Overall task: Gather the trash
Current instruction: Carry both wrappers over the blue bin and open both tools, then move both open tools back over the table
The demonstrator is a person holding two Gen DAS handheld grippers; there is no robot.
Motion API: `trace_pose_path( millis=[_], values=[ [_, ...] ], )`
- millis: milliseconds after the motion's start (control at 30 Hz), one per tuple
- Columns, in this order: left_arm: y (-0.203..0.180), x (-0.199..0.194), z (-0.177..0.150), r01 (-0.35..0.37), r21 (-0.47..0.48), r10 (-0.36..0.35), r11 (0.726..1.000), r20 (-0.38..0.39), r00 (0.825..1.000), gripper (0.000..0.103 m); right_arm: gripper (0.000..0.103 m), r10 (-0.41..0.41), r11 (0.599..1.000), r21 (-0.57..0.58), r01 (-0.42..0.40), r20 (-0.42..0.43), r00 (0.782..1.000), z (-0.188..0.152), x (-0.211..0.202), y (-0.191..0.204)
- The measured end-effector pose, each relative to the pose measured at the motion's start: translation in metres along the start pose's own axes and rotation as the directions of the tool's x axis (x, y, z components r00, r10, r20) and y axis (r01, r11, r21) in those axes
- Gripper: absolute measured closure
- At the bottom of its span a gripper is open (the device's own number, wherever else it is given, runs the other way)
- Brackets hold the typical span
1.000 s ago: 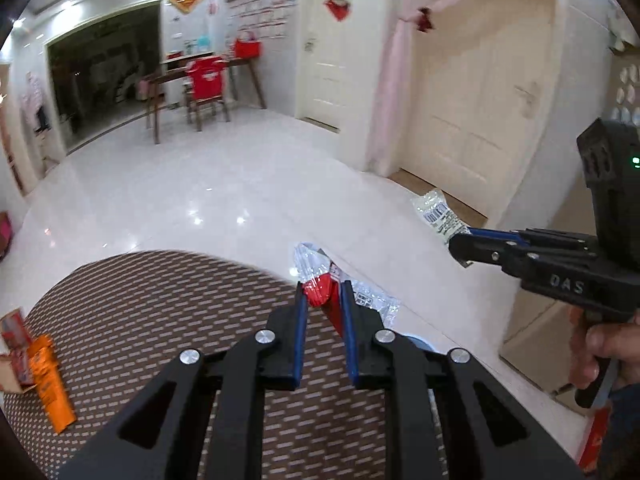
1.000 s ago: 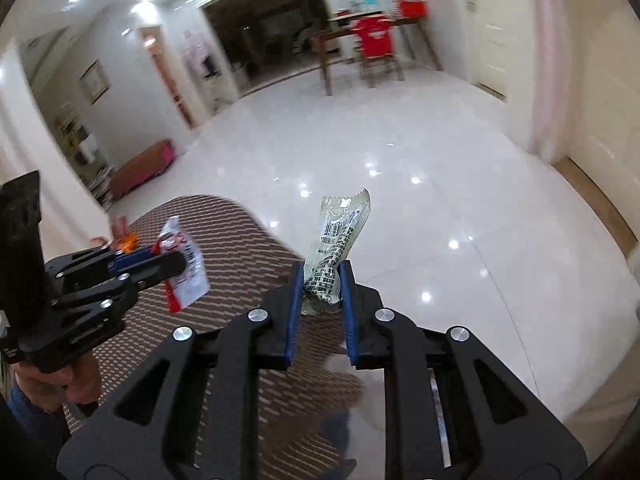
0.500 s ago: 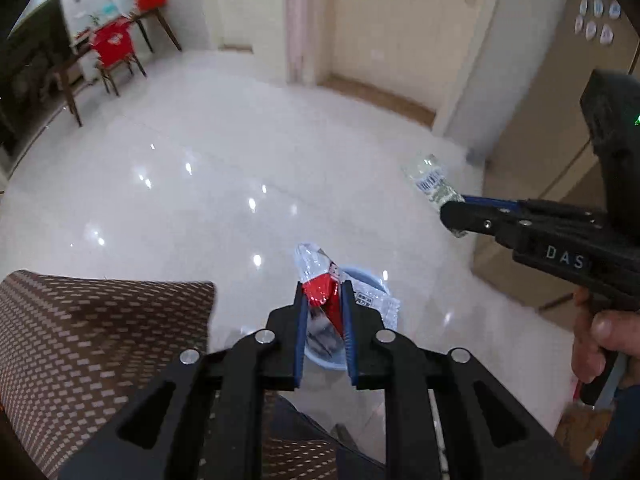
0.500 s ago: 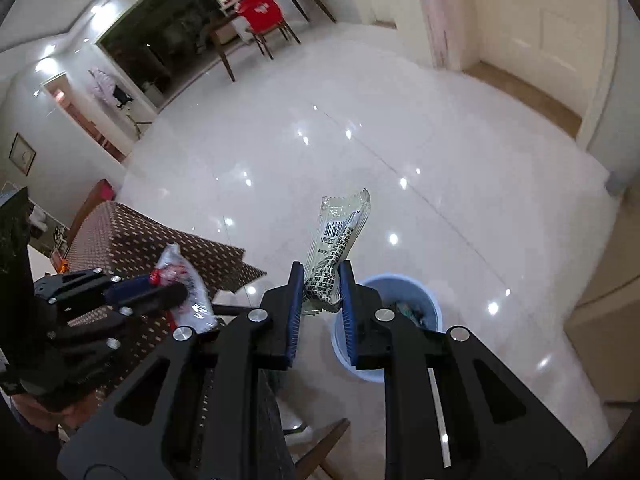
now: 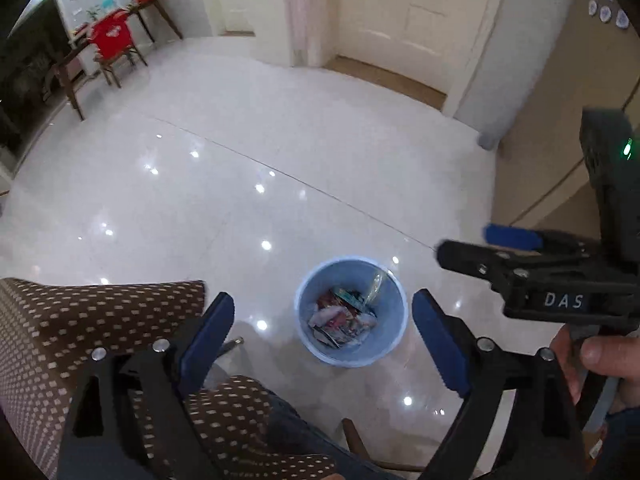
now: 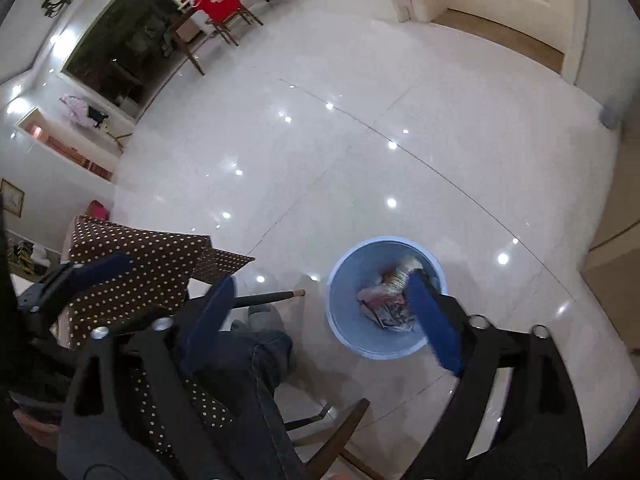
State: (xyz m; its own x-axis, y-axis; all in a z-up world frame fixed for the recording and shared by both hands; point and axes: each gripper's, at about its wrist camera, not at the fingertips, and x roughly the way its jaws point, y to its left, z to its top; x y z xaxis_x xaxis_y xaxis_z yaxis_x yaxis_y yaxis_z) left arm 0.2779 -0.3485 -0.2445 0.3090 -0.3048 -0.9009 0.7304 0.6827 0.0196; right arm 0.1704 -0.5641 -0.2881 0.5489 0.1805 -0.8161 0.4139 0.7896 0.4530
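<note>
We hold both grippers, left (image 5: 320,332) and right (image 6: 320,312), over the bin (image 5: 394,344), fingers spread wide and empty; the trash (image 5: 340,316) lies inside it, directly below us.

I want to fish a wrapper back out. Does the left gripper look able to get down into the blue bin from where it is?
Probably yes. The left gripper is open and empty above the blue bin, whose top is uncovered. Nothing lies between them.
</note>
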Motion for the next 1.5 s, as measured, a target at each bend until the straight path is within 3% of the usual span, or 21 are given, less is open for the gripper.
trace_pose_path(
  millis=[133,367,733,1000,1300,1500],
  values=[
    [0.013,-0.027,-0.002,-0.005,-0.031,0.008,1.000,0.076,0.997,0.013,0.006,-0.057,0.998,0.011,0.057,0.013,0.998,0.002,-0.002,0.003],
    [0.028,-0.079,-0.013,-0.021,-0.065,0.034,0.998,0.204,0.978,0.011,0.006,-0.060,0.998,-0.016,0.061,0.059,0.996,0.006,-0.016,0.028],
    [0.064,-0.139,-0.034,-0.033,-0.163,0.085,0.986,0.324,0.942,0.011,0.006,0.022,0.988,-0.152,-0.001,0.134,0.991,0.014,-0.044,0.119],
    [0.109,-0.175,-0.062,-0.049,-0.274,0.154,0.961,0.379,0.913,0.009,0.006,0.088,0.961,-0.271,-0.046,0.144,0.986,0.012,-0.051,0.192],
    [0.173,-0.210,-0.107,-0.111,-0.433,0.290,0.895,0.372,0.882,0.009,0.006,0.146,0.912,-0.401,-0.085,0.124,0.981,-0.001,-0.048,0.276],
    [0.227,-0.238,-0.149,-0.159,-0.551,0.396,0.819,0.343,0.852,0.009,0.006,0.174,0.862,-0.496,-0.107,0.090,0.981,-0.019,-0.035,0.341]
  ],
)
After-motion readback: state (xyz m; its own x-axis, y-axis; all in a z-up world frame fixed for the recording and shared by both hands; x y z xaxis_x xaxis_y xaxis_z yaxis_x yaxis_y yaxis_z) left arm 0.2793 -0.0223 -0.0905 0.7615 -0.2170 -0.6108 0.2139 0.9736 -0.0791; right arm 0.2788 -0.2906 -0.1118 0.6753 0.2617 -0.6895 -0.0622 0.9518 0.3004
